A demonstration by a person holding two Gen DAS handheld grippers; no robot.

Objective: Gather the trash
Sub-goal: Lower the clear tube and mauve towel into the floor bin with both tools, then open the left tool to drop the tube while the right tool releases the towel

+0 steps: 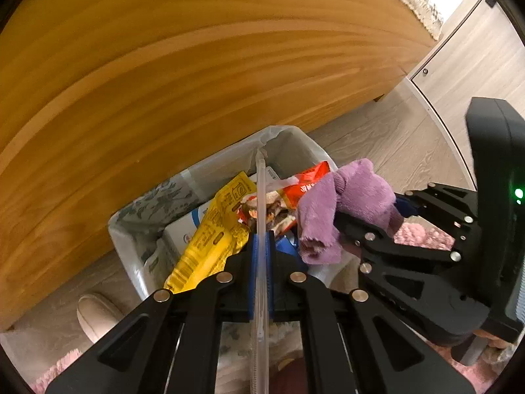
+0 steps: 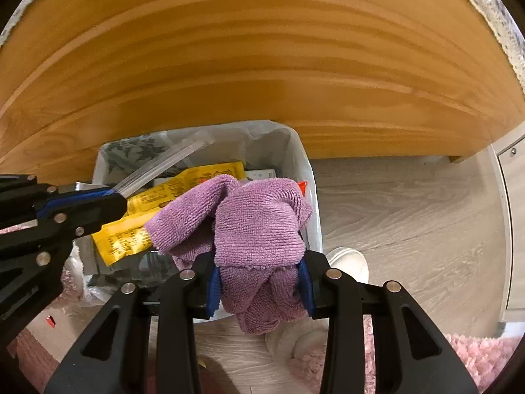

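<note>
Two tongs: we hold both above the lined bin point(image 2: 303, 177).
Left tongs point(image 1: 261, 246): clamped tight on a clear tube point(image 1: 261, 197).
Right tongs point(image 2: 261, 284): gripping our bunched purple cloth point(image 2: 259, 226).
Bin: beside the wooden bed frame point(image 2: 262, 49), holding a yellow wrapper point(image 1: 210, 239).

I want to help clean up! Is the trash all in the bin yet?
Partly. The bin already holds a yellow wrapper and other packets. The left gripper pinches a clear plastic strip and the right gripper squeezes a purple cloth, both over the bin. Neither is dropped yet.
</note>
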